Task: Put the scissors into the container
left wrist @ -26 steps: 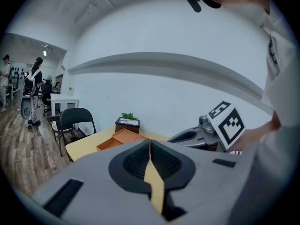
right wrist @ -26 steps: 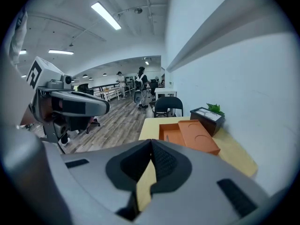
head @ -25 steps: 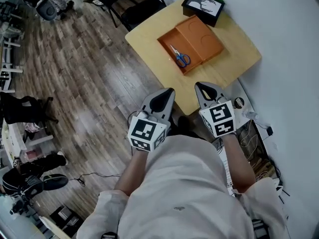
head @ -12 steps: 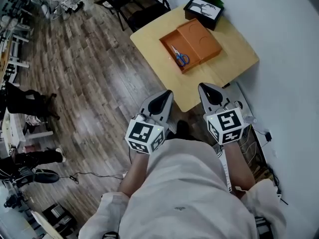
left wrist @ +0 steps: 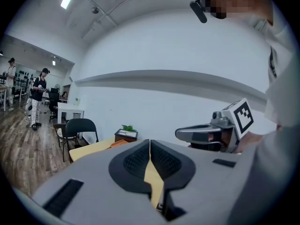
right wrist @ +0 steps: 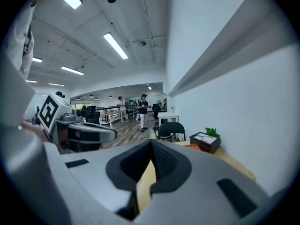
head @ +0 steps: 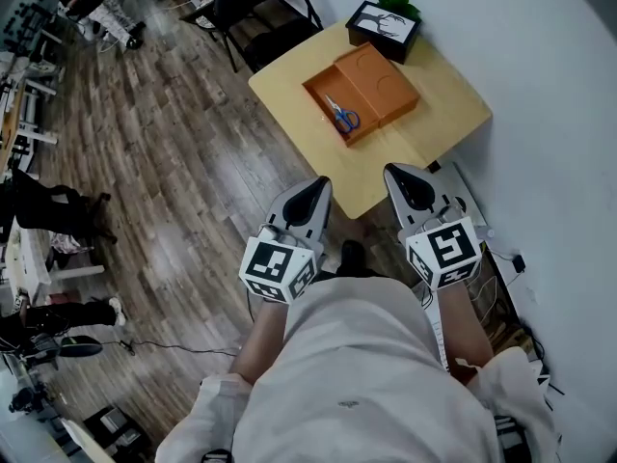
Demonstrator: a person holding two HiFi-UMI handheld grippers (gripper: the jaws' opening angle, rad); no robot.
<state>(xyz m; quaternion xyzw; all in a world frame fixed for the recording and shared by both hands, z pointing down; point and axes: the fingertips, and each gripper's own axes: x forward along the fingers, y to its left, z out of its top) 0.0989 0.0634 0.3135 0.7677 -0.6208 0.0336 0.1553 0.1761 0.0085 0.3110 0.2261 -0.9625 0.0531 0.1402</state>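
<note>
Blue-handled scissors (head: 342, 115) lie inside the open half of an orange container (head: 321, 92) on the light wooden table (head: 434, 123). The container's other orange half (head: 378, 73) sits beside it on the right. My left gripper (head: 310, 201) and right gripper (head: 405, 185) are held close to the person's body, short of the table's near edge and well away from the scissors. Both are shut with nothing between their jaws. In the left gripper view the left gripper (left wrist: 150, 142) is shut, and in the right gripper view so is the right gripper (right wrist: 151, 143).
A black box with a plant (head: 383, 24) stands at the table's far edge. A black chair (head: 255, 3) is at the table's left, over wooden floor (head: 164, 162). A white wall (head: 549, 114) runs along the right. Cables (head: 501, 258) lie by the wall. People (right wrist: 142, 111) stand far off.
The head view has shifted a little, so the table sits slightly higher in the frame. Both grippers stay shut near the body. The scissors have not moved in the container.
</note>
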